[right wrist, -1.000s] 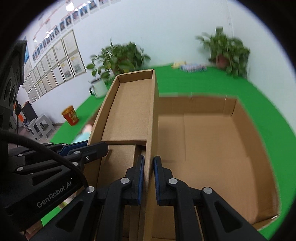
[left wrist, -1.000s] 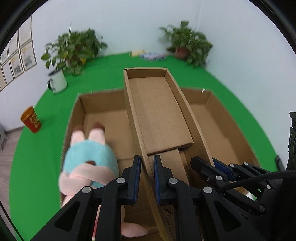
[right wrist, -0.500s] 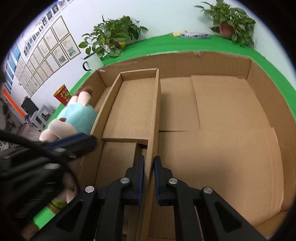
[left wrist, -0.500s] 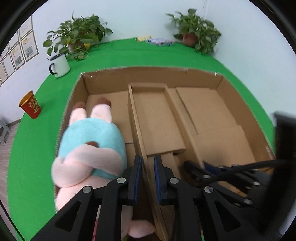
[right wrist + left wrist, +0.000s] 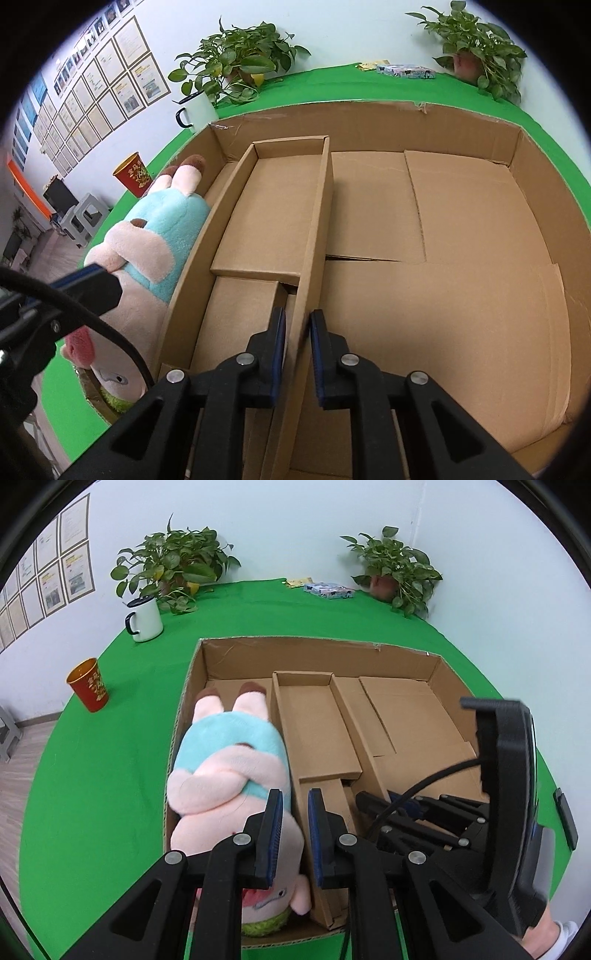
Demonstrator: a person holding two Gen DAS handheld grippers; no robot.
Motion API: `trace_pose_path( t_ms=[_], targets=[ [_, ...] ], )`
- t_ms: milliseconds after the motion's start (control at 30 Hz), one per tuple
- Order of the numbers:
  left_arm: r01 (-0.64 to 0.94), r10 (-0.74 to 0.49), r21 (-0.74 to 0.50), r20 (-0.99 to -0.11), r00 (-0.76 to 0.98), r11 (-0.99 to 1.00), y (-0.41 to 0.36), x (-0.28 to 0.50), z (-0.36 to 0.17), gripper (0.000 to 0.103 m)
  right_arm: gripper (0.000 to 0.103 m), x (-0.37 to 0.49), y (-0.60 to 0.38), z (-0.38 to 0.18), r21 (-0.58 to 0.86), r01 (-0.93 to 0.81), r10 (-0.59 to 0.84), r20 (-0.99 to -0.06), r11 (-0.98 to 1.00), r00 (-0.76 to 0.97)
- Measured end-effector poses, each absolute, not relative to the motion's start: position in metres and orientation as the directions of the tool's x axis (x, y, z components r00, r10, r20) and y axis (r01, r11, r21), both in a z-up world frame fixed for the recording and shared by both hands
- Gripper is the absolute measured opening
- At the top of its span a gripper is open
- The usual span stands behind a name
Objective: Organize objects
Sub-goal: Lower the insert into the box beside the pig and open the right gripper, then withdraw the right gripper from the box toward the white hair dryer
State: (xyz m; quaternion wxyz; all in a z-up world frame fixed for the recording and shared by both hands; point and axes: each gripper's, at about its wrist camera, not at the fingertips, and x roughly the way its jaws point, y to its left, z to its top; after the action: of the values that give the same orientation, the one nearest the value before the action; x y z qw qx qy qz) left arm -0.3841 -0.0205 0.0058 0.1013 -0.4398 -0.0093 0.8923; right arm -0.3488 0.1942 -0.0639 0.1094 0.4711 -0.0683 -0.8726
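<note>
A large open cardboard box (image 5: pixel 314 644) (image 5: pixel 369 114) sits on the green table. Inside it lies a narrow cardboard tray (image 5: pixel 314 723) (image 5: pixel 273 210), flat on the box floor. A pink plush toy in a teal shirt (image 5: pixel 229 768) (image 5: pixel 155 236) lies in the box left of the tray. My left gripper (image 5: pixel 295 834) is slightly parted over the tray's left wall, which shows in its gap with no clear contact. My right gripper (image 5: pixel 297 354) straddles the tray's right wall, its pads close to the cardboard.
On the table stand a white mug (image 5: pixel 144 620), a red cup (image 5: pixel 88 685), two potted plants (image 5: pixel 173 568) (image 5: pixel 395 568) and a flat packet (image 5: pixel 327 589) at the back. The box's right half (image 5: pixel 461 221) holds only cardboard flaps.
The tray has come down from a raised, tilted pose to lie flat in the box. Both grippers have pulled back and up, and their jaws have parted slightly.
</note>
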Motion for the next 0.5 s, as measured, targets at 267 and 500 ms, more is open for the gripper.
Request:
trace_pose_path(
  t_ms=[267, 500],
  targets=[
    [-0.163, 0.179, -0.092, -0.714, -0.676, -0.982, -0.019, -0.358, 0.015, 0.054, 0.066, -0.332, 0.222, -0.031, 0.251, 0.112, -0.263, -0.723, -0.962, -0.639],
    [-0.150, 0.152, -0.063, -0.678, -0.719, -0.987, -0.017, -0.333, 0.022, 0.056, 0.067, -0.318, 0.221, -0.034, 0.203, 0.136, -0.243, -0.747, -0.970, -0.619]
  ],
)
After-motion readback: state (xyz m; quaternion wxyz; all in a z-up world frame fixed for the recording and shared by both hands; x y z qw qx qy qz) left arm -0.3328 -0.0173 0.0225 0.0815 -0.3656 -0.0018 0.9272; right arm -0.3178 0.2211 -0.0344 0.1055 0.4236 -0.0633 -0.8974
